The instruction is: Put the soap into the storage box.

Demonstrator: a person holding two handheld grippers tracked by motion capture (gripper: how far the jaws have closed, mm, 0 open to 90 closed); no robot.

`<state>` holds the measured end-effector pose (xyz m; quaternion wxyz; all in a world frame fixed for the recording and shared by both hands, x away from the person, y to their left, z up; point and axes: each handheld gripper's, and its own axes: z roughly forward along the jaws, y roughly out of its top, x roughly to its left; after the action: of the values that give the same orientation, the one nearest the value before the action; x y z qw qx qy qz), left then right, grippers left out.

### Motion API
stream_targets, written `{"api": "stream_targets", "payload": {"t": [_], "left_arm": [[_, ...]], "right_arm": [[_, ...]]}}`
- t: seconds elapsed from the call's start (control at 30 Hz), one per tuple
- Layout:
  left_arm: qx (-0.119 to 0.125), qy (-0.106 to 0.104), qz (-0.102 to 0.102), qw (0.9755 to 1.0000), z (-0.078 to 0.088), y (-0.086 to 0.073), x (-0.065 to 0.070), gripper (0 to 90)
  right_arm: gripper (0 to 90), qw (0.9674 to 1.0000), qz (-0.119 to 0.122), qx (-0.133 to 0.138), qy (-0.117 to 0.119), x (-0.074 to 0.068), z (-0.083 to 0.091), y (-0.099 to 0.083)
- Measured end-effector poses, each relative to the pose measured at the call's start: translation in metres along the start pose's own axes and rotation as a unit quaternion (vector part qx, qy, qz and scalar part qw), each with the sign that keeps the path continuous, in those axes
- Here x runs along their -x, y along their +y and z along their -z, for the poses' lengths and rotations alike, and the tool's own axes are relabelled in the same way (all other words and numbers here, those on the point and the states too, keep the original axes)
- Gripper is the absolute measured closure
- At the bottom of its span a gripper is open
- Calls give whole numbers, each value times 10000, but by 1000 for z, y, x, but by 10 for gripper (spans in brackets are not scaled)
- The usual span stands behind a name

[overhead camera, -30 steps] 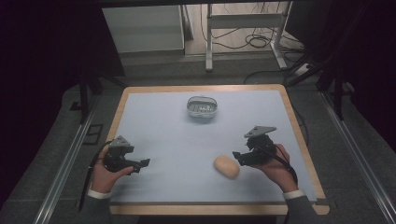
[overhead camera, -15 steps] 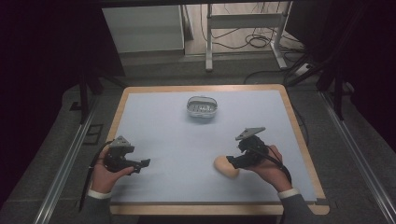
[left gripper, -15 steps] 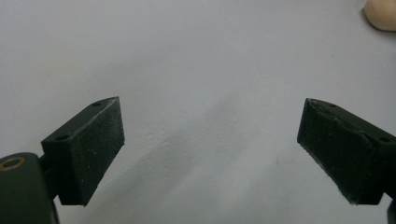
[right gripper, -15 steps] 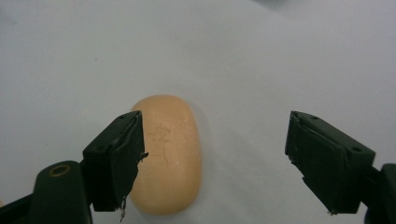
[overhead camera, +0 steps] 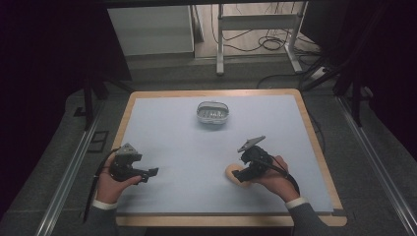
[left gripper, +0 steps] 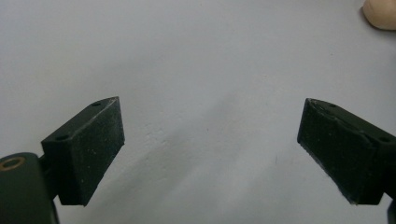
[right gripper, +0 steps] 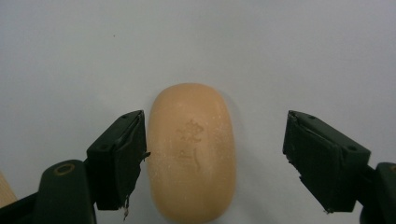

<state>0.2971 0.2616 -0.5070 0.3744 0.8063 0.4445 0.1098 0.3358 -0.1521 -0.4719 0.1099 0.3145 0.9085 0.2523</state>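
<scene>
A peach-coloured oval soap bar point(right gripper: 192, 149) with an embossed mark lies flat on the pale blue mat. My right gripper point(right gripper: 212, 156) is open around it: the left jaw touches or nearly touches the bar's side, while the right jaw stands well clear. In the high view the soap bar point(overhead camera: 232, 173) peeks out from under the right gripper point(overhead camera: 244, 173) at the front right. My left gripper point(overhead camera: 150, 172) rests at the front left, open with nothing between its fingers point(left gripper: 91, 144). The soap bar point(left gripper: 380, 13) sits far off at that view's top right corner.
A small grey slotted soap dish point(overhead camera: 213, 113) stands at the back centre of the mat. The wooden table rim point(overhead camera: 319, 147) frames the blue mat point(overhead camera: 187, 152). Dark floor, rails and cables surround the table.
My right gripper has moved left and down over the soap bar, its open jaws now straddling it. The left gripper has stayed in place.
</scene>
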Motion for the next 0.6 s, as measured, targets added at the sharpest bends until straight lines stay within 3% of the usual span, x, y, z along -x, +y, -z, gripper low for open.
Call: {"api": "stream_targets", "payload": {"t": [0.37,0.6], "left_arm": [[-36,-1,-38,10000,-1,0,0,76],[-17,-1,-33,10000,-1,0,0,76]], "right_arm": [[248,9993,81,-351,73,-5,-15,-1],[312,9979,136,-602,191,-8,-26,1]]}}
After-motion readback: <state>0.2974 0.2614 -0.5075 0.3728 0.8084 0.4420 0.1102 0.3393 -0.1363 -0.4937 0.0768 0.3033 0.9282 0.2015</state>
